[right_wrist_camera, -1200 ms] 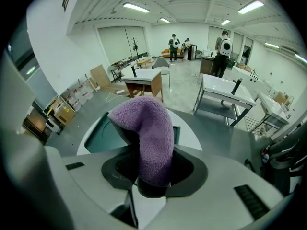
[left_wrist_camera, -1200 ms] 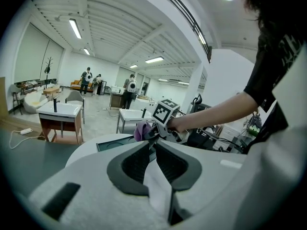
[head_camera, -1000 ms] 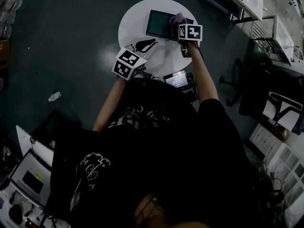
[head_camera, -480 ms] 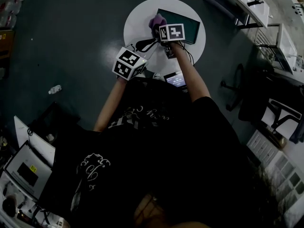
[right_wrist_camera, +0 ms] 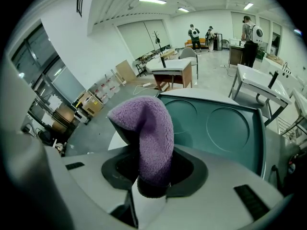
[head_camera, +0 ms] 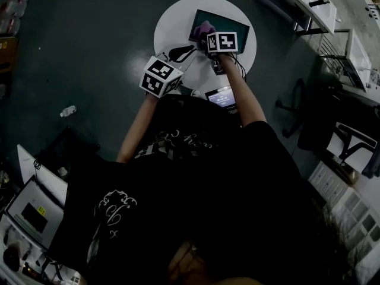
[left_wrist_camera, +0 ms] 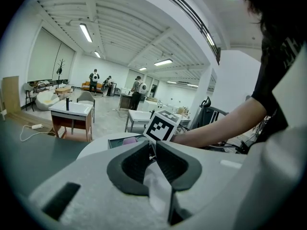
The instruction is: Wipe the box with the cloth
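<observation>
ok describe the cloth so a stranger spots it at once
On the dark floor stands a round white table with a teal box on it. The cloth is the fuzzy purple lump over the box's left end, pinched in the right gripper: the only purple thing there.

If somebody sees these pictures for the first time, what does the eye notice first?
The fluffy purple cloth, pinched in the right gripper, stands out over the teal box. That box lies on a round white table, bright on the dark floor.
</observation>
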`<state>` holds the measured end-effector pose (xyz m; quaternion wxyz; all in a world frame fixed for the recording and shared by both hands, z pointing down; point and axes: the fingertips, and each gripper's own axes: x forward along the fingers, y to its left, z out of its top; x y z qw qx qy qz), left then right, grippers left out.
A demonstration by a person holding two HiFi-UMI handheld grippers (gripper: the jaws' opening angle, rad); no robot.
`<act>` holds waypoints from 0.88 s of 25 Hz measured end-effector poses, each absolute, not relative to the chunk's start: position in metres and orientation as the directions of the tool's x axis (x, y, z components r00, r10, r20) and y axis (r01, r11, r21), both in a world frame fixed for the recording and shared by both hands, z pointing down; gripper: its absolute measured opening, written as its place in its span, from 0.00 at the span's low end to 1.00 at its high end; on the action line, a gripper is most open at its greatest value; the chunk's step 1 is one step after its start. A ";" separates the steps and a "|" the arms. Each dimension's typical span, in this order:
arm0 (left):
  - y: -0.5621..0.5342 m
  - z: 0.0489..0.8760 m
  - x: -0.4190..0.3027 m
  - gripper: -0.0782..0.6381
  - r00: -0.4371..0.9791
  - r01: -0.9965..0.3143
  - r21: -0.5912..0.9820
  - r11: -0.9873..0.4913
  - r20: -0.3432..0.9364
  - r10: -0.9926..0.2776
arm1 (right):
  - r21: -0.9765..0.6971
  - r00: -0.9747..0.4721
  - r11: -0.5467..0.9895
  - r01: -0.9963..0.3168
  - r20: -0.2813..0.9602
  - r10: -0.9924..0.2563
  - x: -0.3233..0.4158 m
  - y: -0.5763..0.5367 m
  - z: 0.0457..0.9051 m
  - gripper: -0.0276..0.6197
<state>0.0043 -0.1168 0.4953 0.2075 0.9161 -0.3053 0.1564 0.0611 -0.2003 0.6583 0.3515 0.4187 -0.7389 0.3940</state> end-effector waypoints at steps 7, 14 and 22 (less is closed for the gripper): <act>-0.112 0.497 0.030 0.16 0.794 -0.576 0.283 -0.767 0.420 -0.440 | -0.261 -0.367 0.316 -0.912 0.865 -0.343 0.104 -0.189 0.659 0.22; -0.107 0.494 0.057 0.16 0.814 -0.539 0.286 -0.792 0.417 -0.404 | -0.212 -0.300 0.264 -0.941 0.883 -0.362 0.163 -0.175 0.658 0.22; -0.099 0.497 0.077 0.16 0.821 -0.523 0.285 -0.803 0.423 -0.384 | -0.183 -0.259 0.228 -0.956 0.890 -0.375 0.213 -0.162 0.657 0.22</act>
